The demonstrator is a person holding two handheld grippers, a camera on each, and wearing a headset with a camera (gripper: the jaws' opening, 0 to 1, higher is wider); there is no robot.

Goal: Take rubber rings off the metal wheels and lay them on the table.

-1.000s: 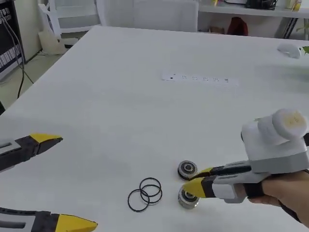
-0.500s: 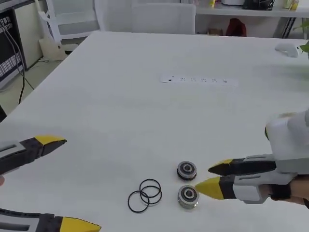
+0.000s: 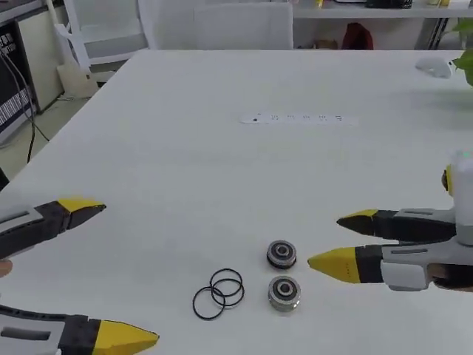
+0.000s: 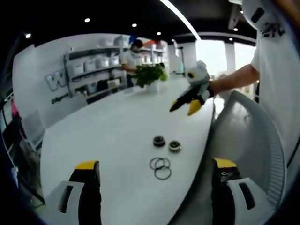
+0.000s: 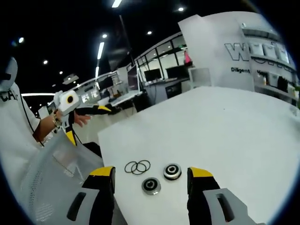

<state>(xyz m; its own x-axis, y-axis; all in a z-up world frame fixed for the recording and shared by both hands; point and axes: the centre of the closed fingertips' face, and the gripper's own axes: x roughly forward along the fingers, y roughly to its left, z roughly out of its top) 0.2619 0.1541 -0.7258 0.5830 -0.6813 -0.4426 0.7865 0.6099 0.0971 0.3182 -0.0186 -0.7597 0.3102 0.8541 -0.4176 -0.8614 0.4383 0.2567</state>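
Black rubber rings (image 3: 219, 293), three in an overlapping cluster, lay on the white bench (image 3: 222, 148) just beside two metal wheels (image 3: 281, 254). The right tongs (image 3: 325, 240) hung spread beside the wheels, pinching nothing; the left tongs (image 3: 129, 274) were spread too, well apart. Whether a wheel carried another ring could not be told; if so, the sound method was to steady the wheel with one pair and peel with the other.
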